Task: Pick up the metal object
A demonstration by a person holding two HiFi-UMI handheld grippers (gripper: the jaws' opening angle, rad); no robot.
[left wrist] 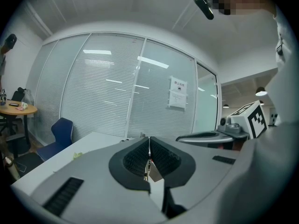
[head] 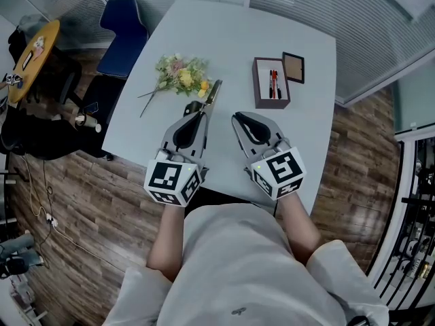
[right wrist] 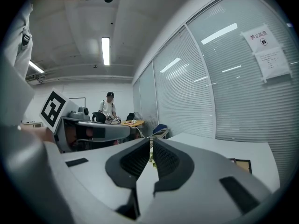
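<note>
My left gripper (head: pixel 201 107) is shut on a slim metal object (head: pixel 213 92), which sticks out past the fingertips toward the flowers, above the white table (head: pixel 224 32). In the left gripper view a thin metal sliver (left wrist: pixel 150 168) shows pinched between the ribbed pads (left wrist: pixel 135 158). My right gripper (head: pixel 238 117) hovers just to the right, side by side with the left one. Its jaws stand together with only a hairline slit and nothing between them (right wrist: pixel 152 146).
A small bouquet (head: pixel 181 75) lies just beyond the metal object. A brown box with pens (head: pixel 271 83) and a small picture frame (head: pixel 293 67) sit at the right. A blue chair (head: pixel 122 36) and a round yellow table (head: pixel 30 56) stand to the left, and a person (right wrist: pixel 109 107) stands far back.
</note>
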